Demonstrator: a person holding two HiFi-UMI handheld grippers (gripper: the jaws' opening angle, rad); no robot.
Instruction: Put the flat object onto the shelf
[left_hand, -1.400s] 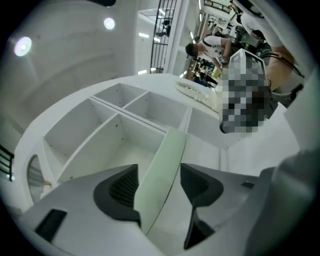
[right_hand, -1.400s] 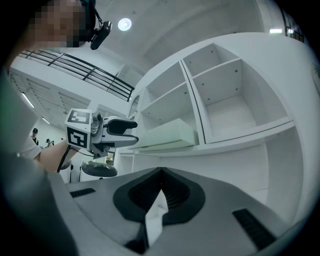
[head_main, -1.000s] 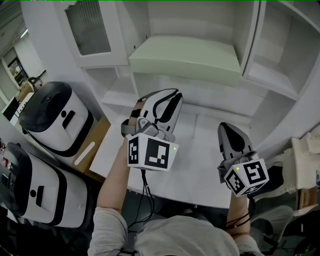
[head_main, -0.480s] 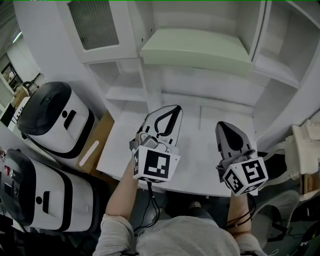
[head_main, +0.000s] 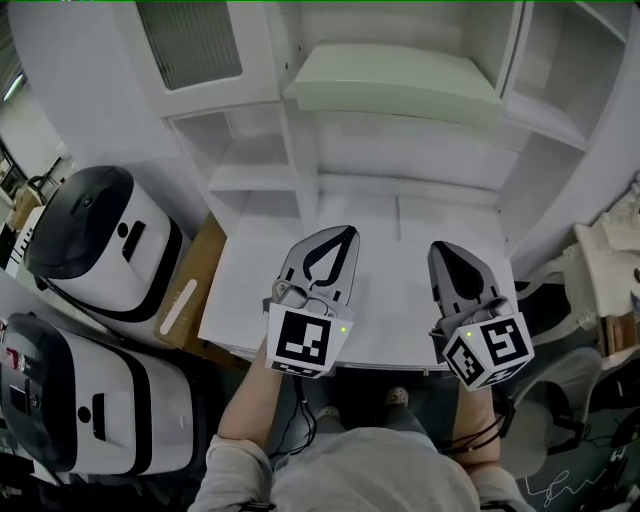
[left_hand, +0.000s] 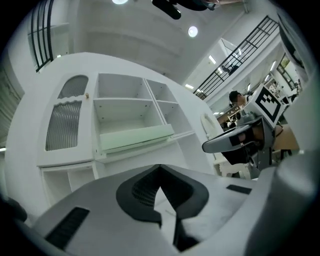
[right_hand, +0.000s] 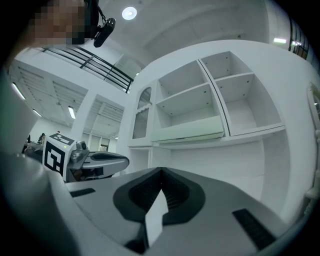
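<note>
The flat object is a pale green board (head_main: 395, 82) lying on a middle shelf of the white cabinet (head_main: 300, 150). It also shows in the left gripper view as the board (left_hand: 135, 139) and in the right gripper view as the board (right_hand: 187, 129). My left gripper (head_main: 338, 238) hovers over the white table (head_main: 250, 290), well below and in front of the board, shut with nothing in it. My right gripper (head_main: 444, 254) is level with it on the right, also shut and empty. Each one sees the other: the right gripper (left_hand: 235, 142) and the left gripper (right_hand: 102, 161).
Two white-and-black appliances (head_main: 100, 240) (head_main: 80, 400) stand at the left, beside a cardboard box (head_main: 185, 290). The cabinet has a ribbed-glass door (head_main: 190, 40) at upper left and open compartments (head_main: 545, 60) at the right. Beige clutter (head_main: 600, 280) lies right of the table.
My left gripper has drawn back from the cabinet toward the table's front edge and its jaws have come together. The right gripper has hardly moved.
</note>
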